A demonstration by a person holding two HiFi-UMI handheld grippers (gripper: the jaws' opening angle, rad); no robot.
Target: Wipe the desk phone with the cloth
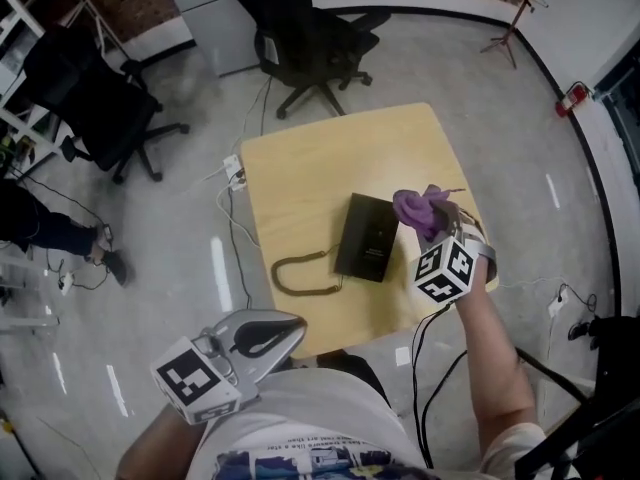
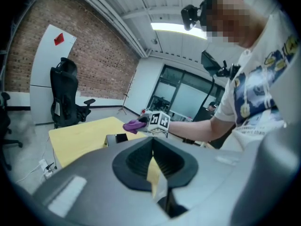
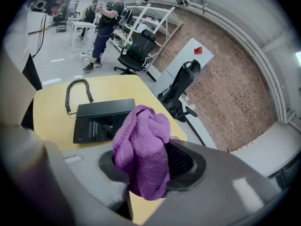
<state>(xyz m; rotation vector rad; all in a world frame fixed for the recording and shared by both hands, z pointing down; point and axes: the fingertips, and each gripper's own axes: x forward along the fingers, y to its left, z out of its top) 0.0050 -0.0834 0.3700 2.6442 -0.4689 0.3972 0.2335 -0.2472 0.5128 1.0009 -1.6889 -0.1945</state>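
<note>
**Purple fleecy cloth clenched in my right gripper**

I read the cloth just at 3 o'clock of the flat black desk phone. The phone lies mid pale wooden table, with its coiled cord at 8 o'clock. My left gripper hangs with its jaws together, empty.

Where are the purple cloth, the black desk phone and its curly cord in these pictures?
purple cloth [image 3: 141, 149], right gripper view, on the bunched middle held between the jaws.
desk phone [image 1: 367, 236], head view, on its flat black top.
curly cord [image 1: 277, 273], head view, on the left bend of its loop.
</note>
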